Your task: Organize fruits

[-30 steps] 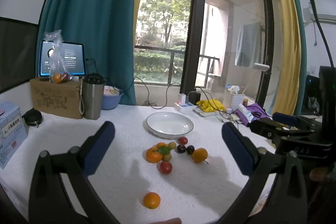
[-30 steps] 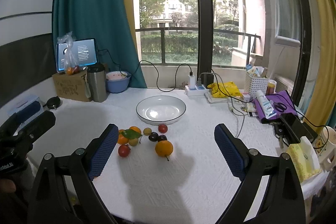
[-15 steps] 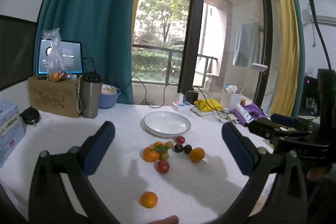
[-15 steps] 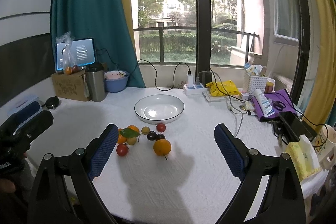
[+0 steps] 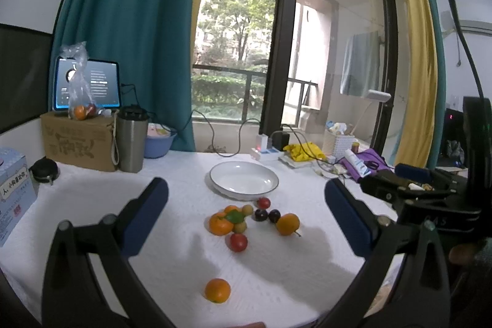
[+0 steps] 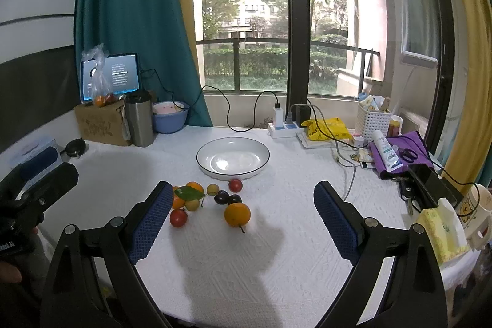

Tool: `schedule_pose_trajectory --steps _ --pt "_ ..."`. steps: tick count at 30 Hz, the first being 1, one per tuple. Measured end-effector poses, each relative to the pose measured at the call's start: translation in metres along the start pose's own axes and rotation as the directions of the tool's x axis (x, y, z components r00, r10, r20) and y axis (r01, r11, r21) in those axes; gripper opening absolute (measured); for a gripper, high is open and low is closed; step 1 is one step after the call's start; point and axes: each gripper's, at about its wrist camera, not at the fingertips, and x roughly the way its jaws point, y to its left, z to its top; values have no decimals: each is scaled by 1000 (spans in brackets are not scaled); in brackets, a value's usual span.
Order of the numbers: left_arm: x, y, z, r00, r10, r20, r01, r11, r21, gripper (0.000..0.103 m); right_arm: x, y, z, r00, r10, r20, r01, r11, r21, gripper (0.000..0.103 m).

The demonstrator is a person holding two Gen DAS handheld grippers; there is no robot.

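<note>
While both of my tongs hang above the near edge, the white-clothed table [image 6: 276, 251] fills most of what I see, with a teal curtain [image 6: 123, 20] and a wide window behind it. My left gripper [image 5: 246, 211] stands with its blue-padded fingers spread wide and nothing between them; my right gripper [image 6: 243, 214] is likewise spread wide and empty, over the cloth on the near side of the fruit. At the back left sit a cardboard box [image 6: 101, 125], a steel tumbler [image 6: 140, 119] and a blue basin [image 6: 169, 119]. Near the middle of the table lies the white plate [image 6: 264, 156], dark-rimmed and bare. Just in front of it the fruits cluster: an orange with a stem [image 6: 236, 214] nearest my right tongs, a leafy tangerine [image 5: 220, 224] touching its neighbours on the left, a red fruit [image 6: 178, 217] at the near left, two dark plums [image 6: 227, 199] side by side, two small yellow fruits [image 6: 212, 189], and a small red one [image 6: 235, 185] just beside the plate's rim. One lone orange [image 5: 217, 290] lies well apart, close to the table's near edge, below my left tongs.
</note>
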Motion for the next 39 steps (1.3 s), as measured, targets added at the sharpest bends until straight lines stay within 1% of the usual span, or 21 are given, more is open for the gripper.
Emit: schedule_pose_trajectory --steps 31,35,39 --pt "0 -1 0 1000 -16 -13 16 1000 9 103 -2 5 1 1000 7 -4 -7 1000 -11 95" --pt "5 1 -4 999 -22 -42 23 1000 6 102 -1 6 0 1000 8 -10 -8 1000 -11 95" --pt "15 5 -13 994 -26 -105 26 1000 1 102 7 8 -3 999 10 -37 -10 1000 -12 95"
